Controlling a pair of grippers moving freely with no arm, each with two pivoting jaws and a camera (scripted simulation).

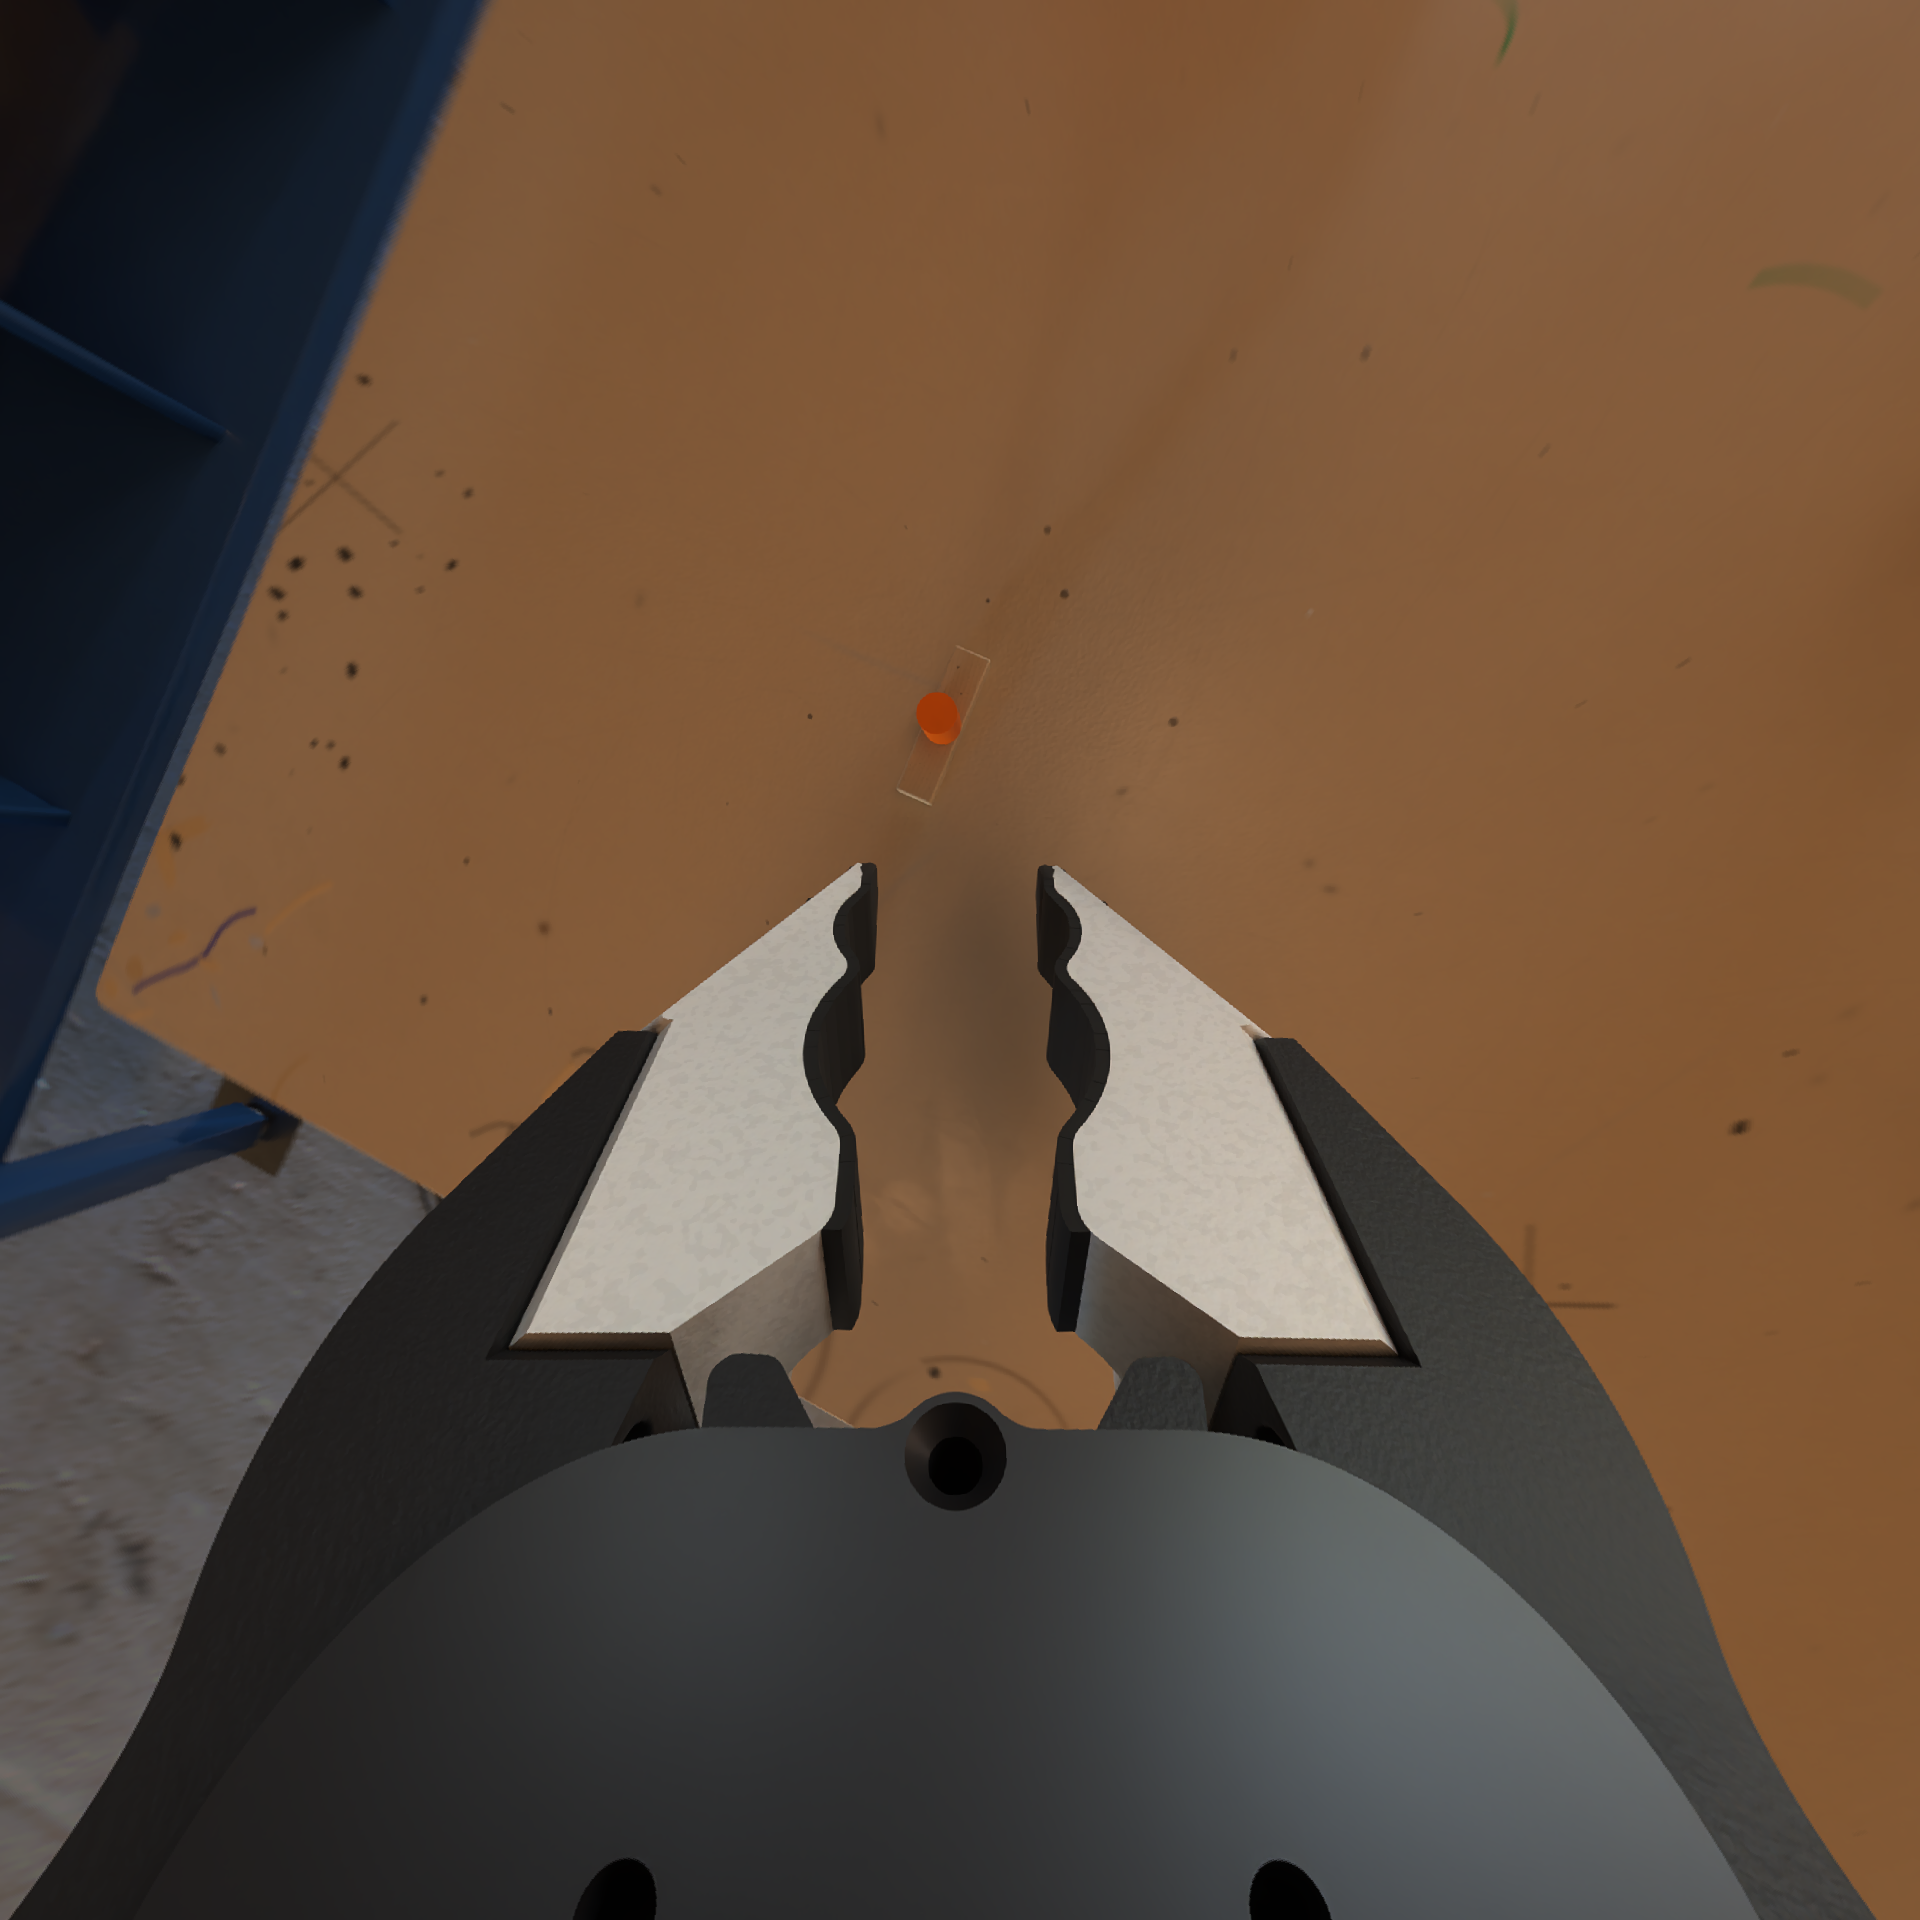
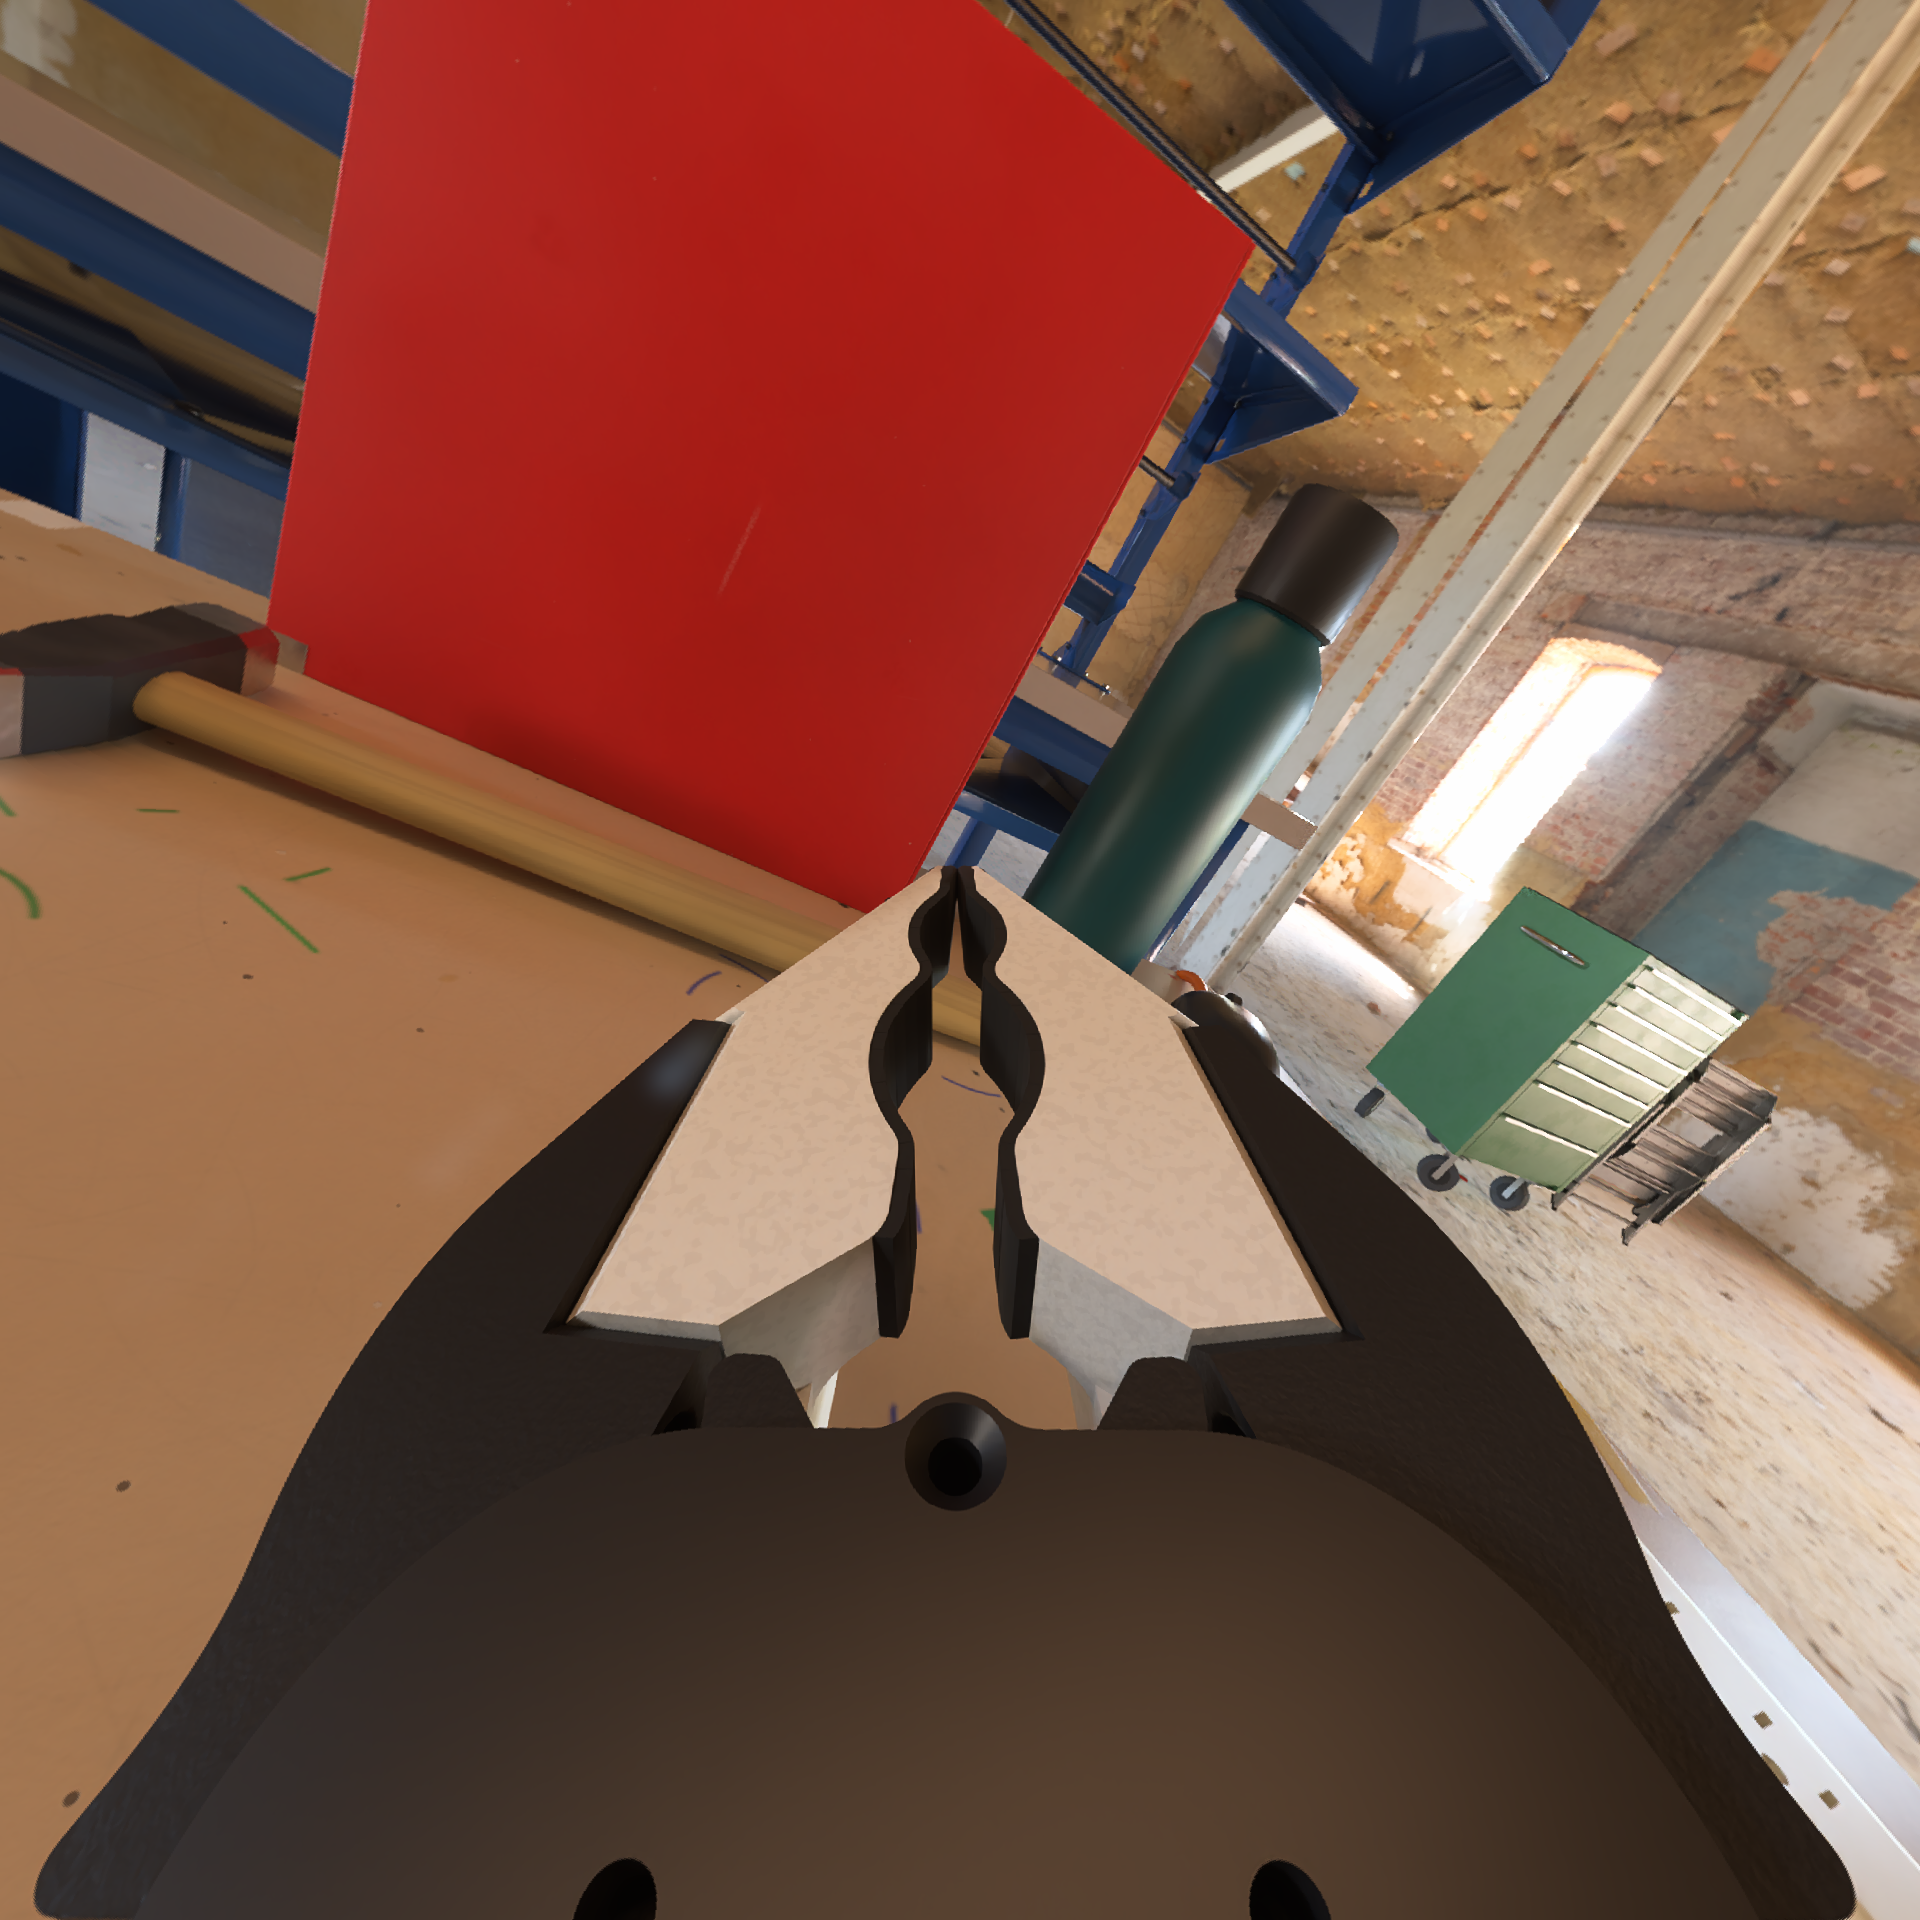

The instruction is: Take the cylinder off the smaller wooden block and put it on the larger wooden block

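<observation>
In the left wrist view a small orange cylinder (image 1: 938, 717) stands upright on a thin, flat wooden block (image 1: 943, 725) that lies on the brown table. My left gripper (image 1: 956, 868) looks down on them from above, open and empty, with its fingertips a little short of the block. Only one wooden block shows in this view. My right gripper (image 2: 956, 873) is shut and empty, pointing across the table at a low angle. Neither block nor the cylinder shows in the right wrist view.
The table's edge (image 1: 208, 790) runs down the left, with a blue frame (image 1: 135, 468) beyond it. In the right wrist view a hammer (image 2: 125, 675) lies before an upright red panel (image 2: 727, 416), beside a dark green bottle (image 2: 1195, 748). A green drawer cart (image 2: 1558, 1049) stands on the floor.
</observation>
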